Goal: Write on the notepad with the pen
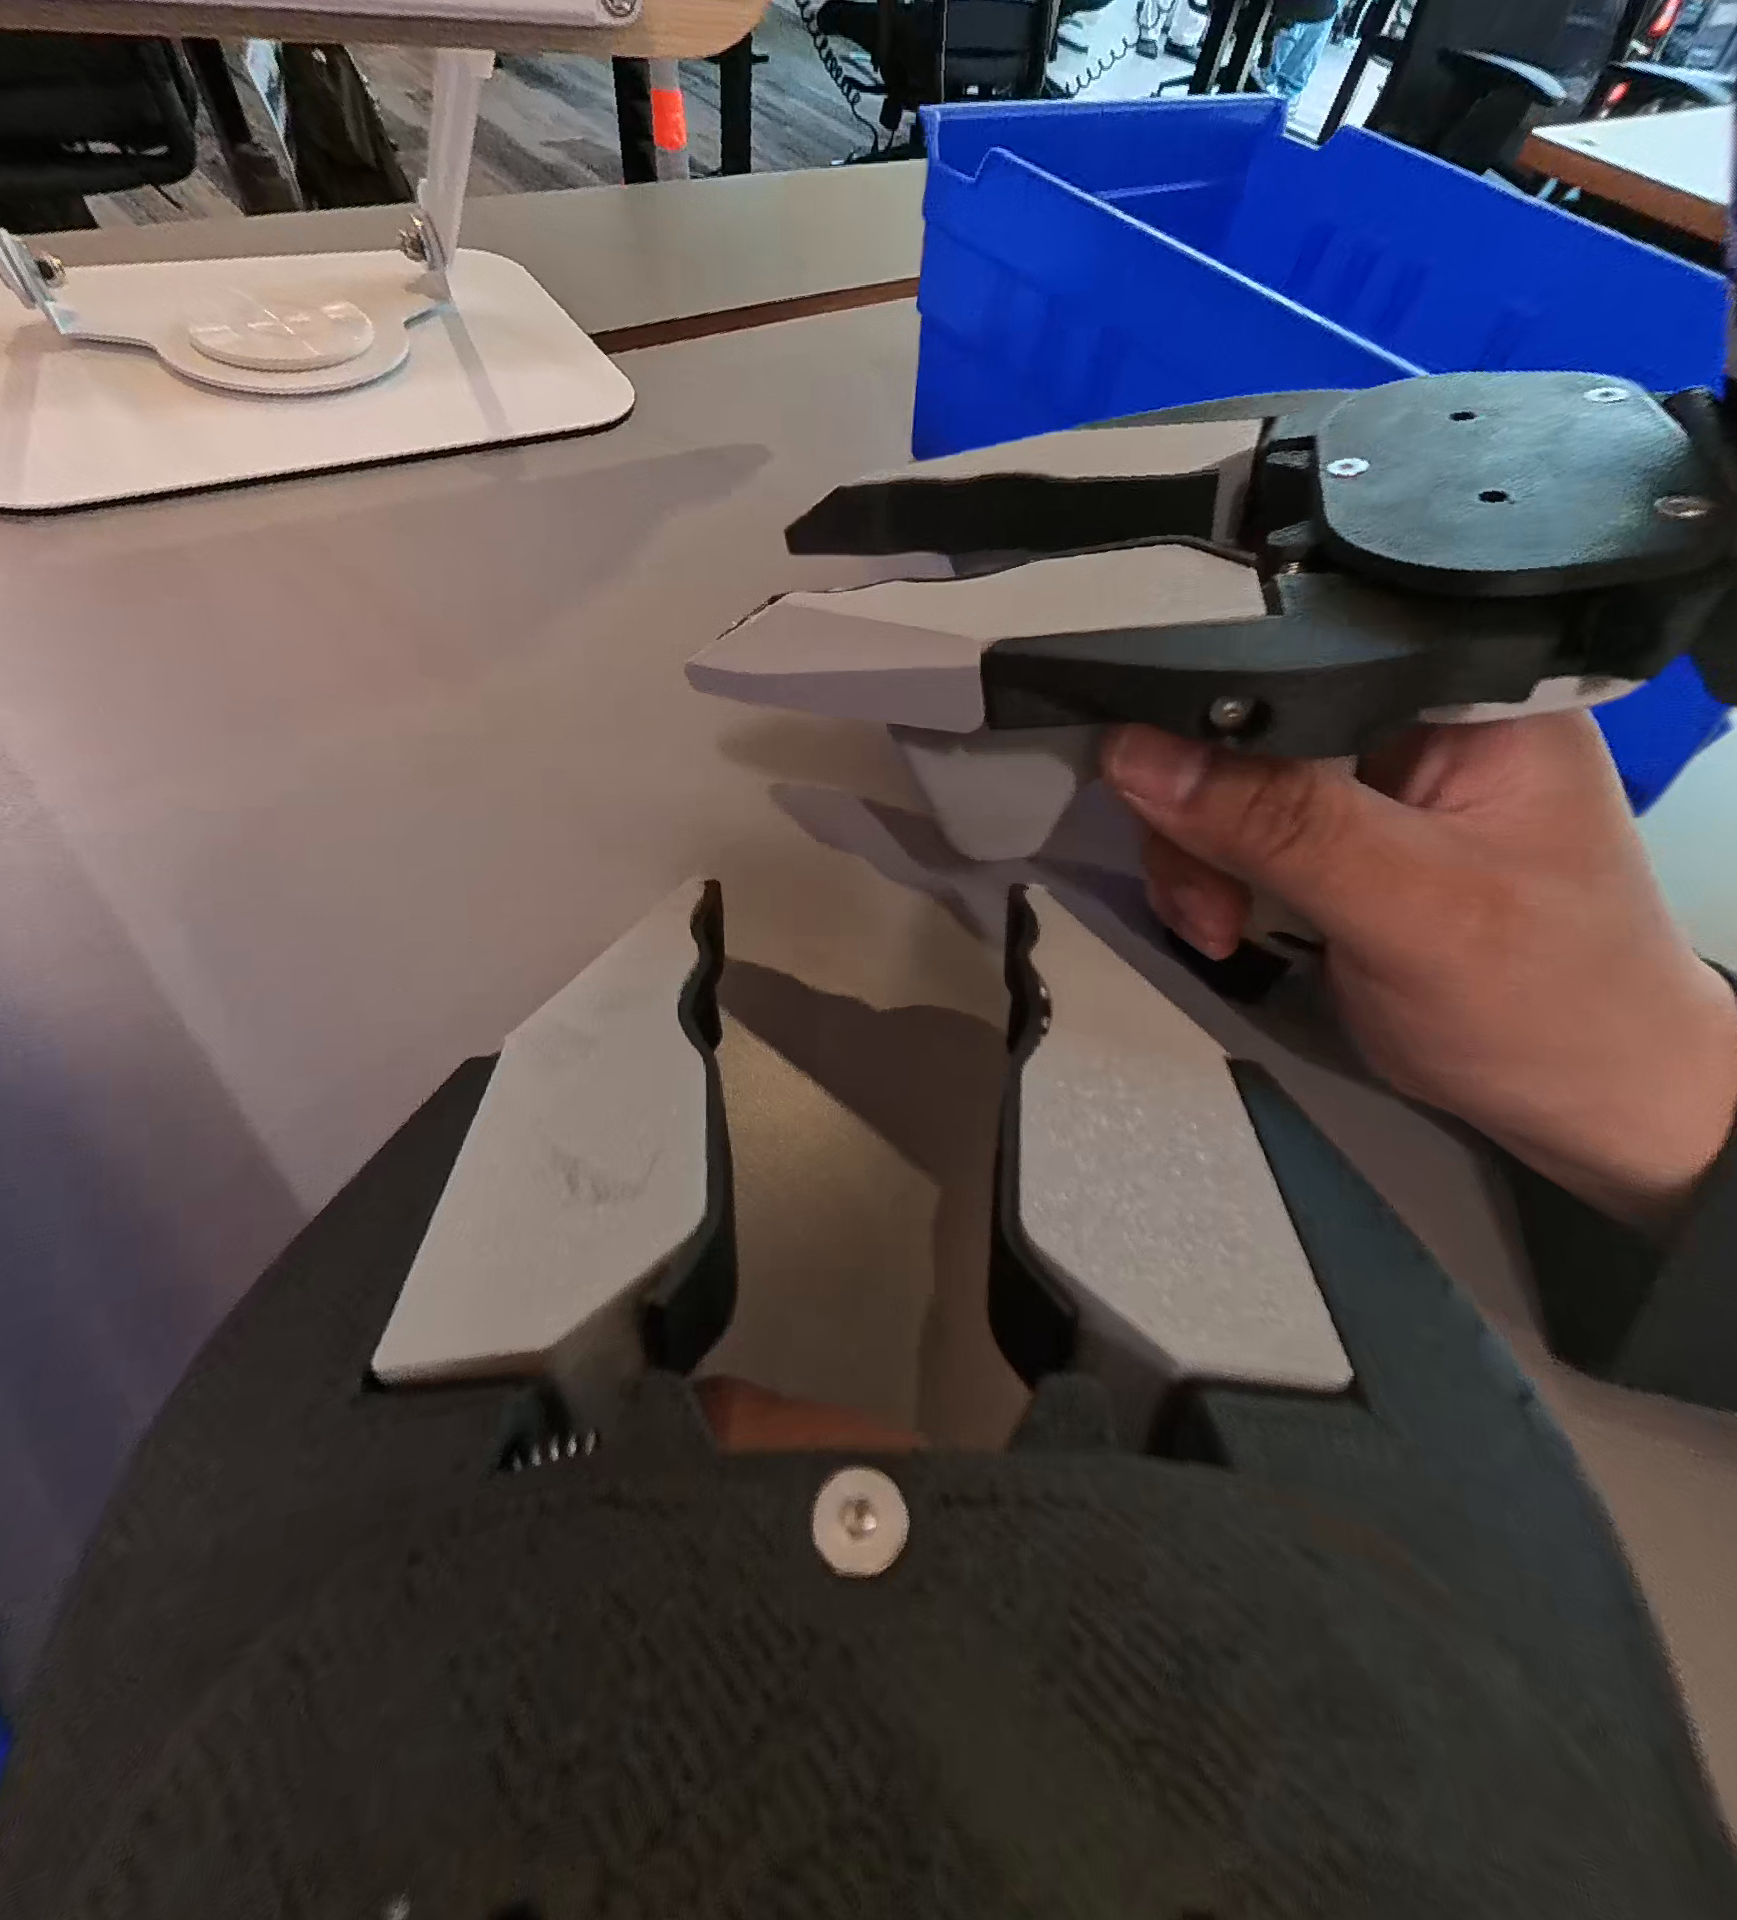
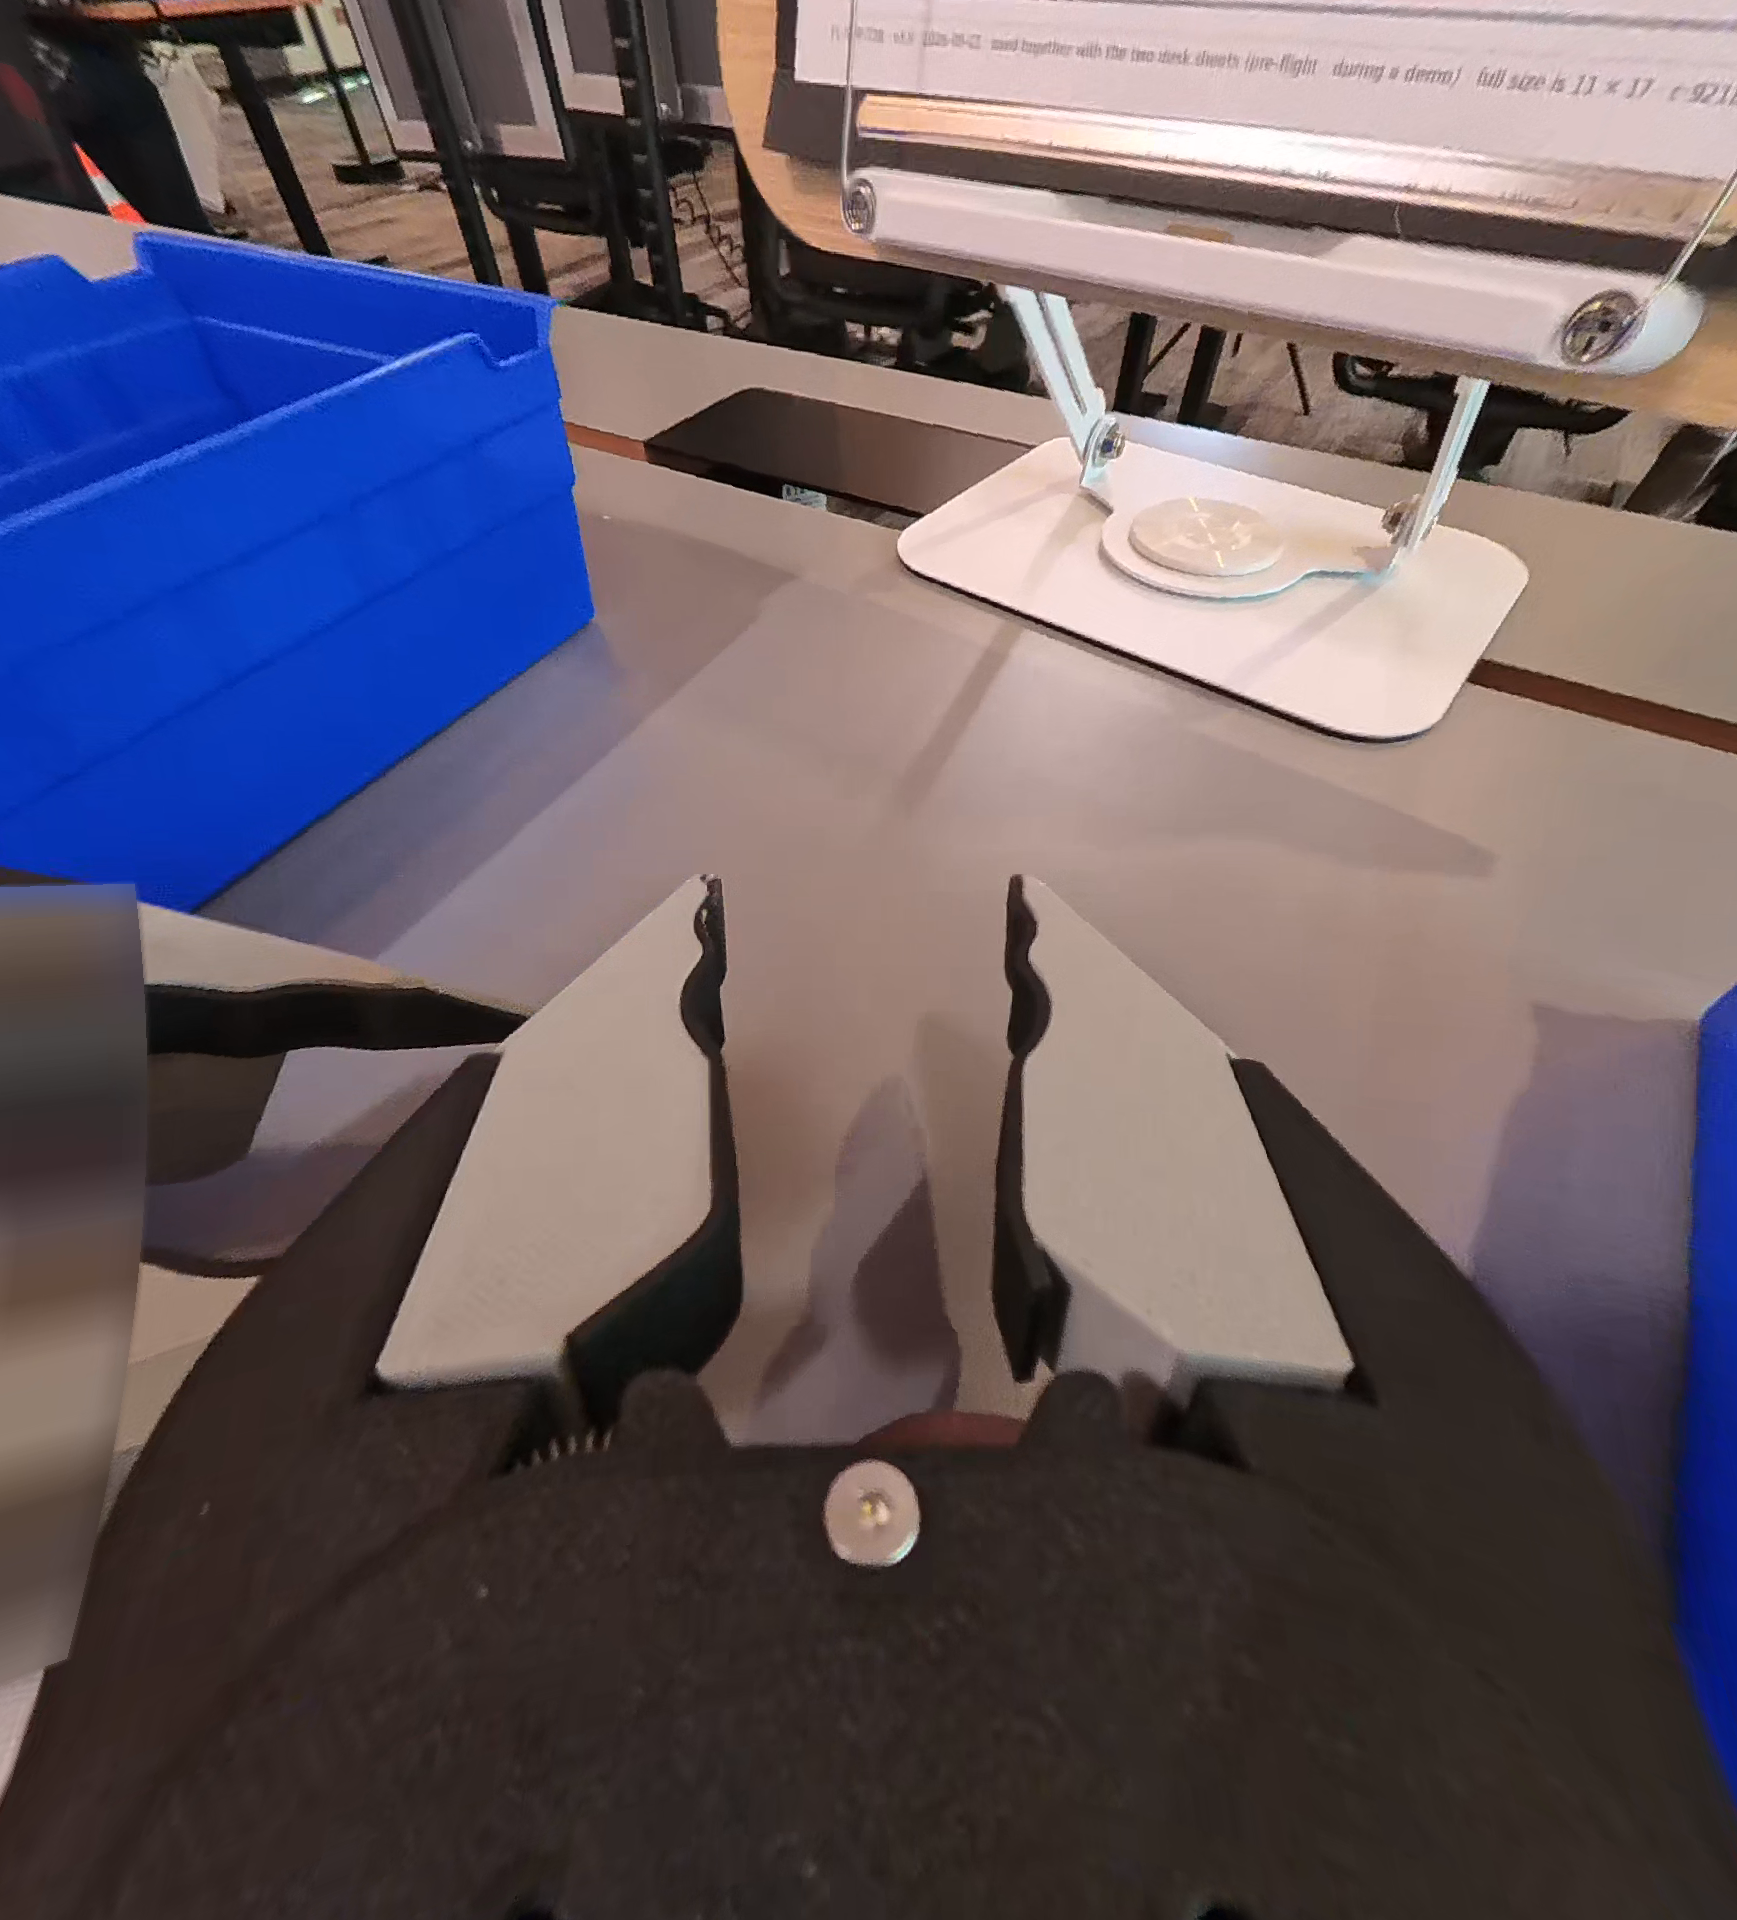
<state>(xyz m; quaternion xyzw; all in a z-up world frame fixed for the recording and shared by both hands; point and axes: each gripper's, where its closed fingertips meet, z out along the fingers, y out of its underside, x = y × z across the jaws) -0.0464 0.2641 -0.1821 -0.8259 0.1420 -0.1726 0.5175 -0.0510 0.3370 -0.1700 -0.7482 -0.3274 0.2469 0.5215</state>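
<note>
Left gripper point(image 1: 864, 904): jaws apart, nothing between them, held over bare grey bench point(image 1: 324, 831). Right gripper point(image 2: 864, 899): jaws likewise spread and empty; a person's hand point(image 1: 1415, 914) grips its handle. Neither notepad nor pen shows in either view. On the bench stand a blue bin point(image 2: 220, 561) and a white stand point(image 2: 1259, 613) carrying a printed sheet. Office furniture lies beyond.

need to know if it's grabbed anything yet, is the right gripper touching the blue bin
Apart. The right wrist view shows the right gripper open over bare table, with the blue bin off to its left.
</note>
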